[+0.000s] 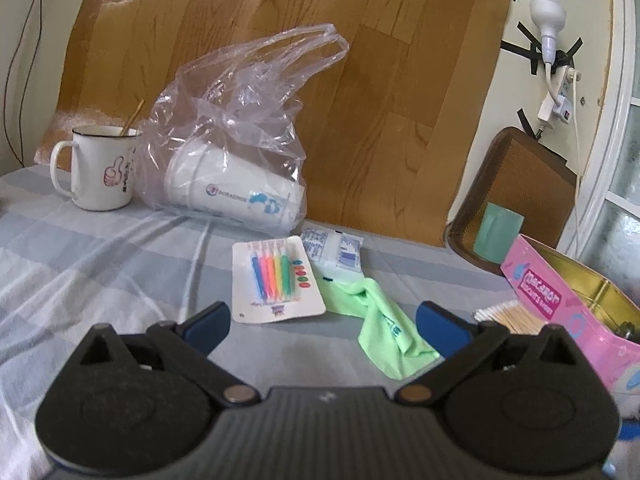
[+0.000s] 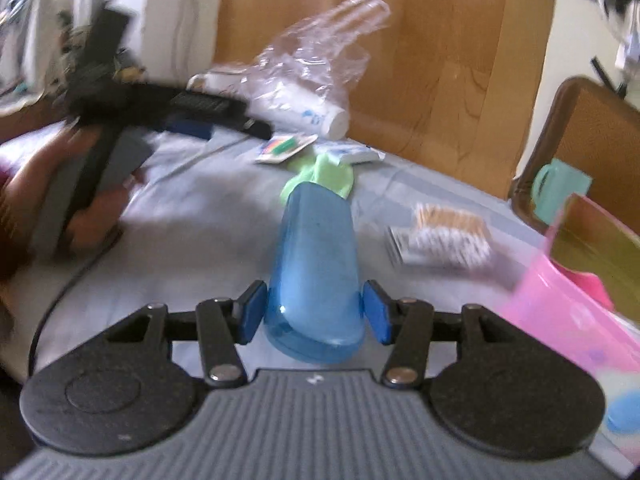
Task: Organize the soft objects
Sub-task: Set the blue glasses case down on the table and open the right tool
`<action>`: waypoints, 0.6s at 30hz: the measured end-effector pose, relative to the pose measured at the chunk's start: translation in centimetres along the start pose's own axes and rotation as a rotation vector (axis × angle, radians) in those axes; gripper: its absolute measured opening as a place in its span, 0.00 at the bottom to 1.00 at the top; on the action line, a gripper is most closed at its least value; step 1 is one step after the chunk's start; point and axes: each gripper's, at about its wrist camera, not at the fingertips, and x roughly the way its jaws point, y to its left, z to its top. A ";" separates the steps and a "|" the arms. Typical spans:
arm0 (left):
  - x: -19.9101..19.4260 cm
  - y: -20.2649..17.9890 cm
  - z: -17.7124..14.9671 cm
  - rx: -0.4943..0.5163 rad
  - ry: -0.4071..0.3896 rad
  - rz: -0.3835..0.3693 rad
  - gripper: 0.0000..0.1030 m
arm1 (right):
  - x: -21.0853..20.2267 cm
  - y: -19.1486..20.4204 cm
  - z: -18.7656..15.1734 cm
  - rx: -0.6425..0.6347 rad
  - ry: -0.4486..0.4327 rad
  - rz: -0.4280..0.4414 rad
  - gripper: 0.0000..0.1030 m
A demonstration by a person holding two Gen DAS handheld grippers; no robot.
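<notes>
On the striped cloth [image 1: 100, 264]: one green cloth [image 1: 384, 320], two mugs [image 1: 98, 168].

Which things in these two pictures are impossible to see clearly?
- Pink box contents: left wrist view, cut off by the right edge.
- Mug contents: left wrist view, hidden by its rim.
- Cotton swabs label: right wrist view, motion blur.
- Right gripper pads on blue case: contact unclear.

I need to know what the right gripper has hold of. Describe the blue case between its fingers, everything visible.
The blue case is an elongated, rounded capsule of translucent light-blue plastic, glossy, and looks closed. It points away from the camera, its far end overlapping the green cloth in view. The right gripper has a dark-blue pad on either side of its near end, apparently pressing it. Whether it rests on the bedsheet cannot be told.
</notes>
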 end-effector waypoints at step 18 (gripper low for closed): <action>-0.1 -1.2 -0.4 0.066 0.012 -0.001 1.00 | -3.5 -2.8 -5.1 0.224 -0.045 -0.218 0.61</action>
